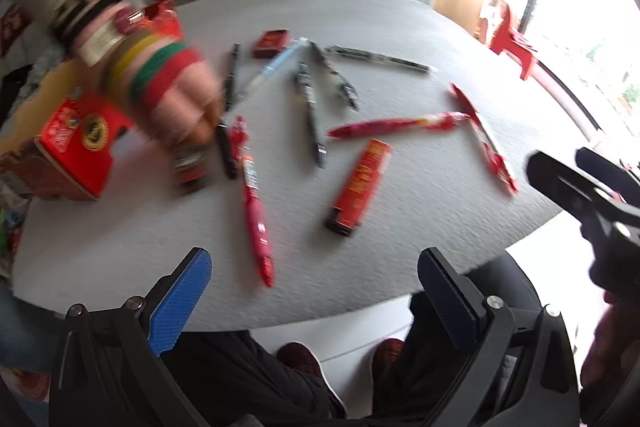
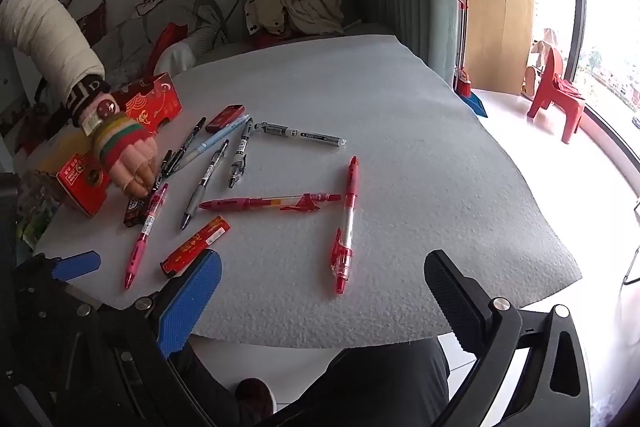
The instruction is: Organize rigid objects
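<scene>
Several pens lie scattered on a grey mat (image 2: 400, 147): red pens (image 2: 348, 223) (image 2: 272, 203), a pink pen (image 2: 142, 239) (image 1: 254, 199), black pens (image 2: 205, 183) and a silver marker (image 2: 300, 138). A long red box (image 2: 196, 247) (image 1: 358, 183) and a small red box (image 2: 225, 117) lie among them. A hand in a pink striped glove (image 2: 128, 155) (image 1: 172, 87) touches items at the left. My left gripper (image 1: 316, 291) is open and empty at the near edge. My right gripper (image 2: 324, 291) is open and empty too.
A red carton (image 2: 86, 183) (image 1: 76, 151) stands at the mat's left edge, another red package (image 2: 156, 103) behind it. A sofa with clothes (image 2: 296, 3) is behind. A red chair (image 2: 556, 95) stands by the window. My legs are below the near edge.
</scene>
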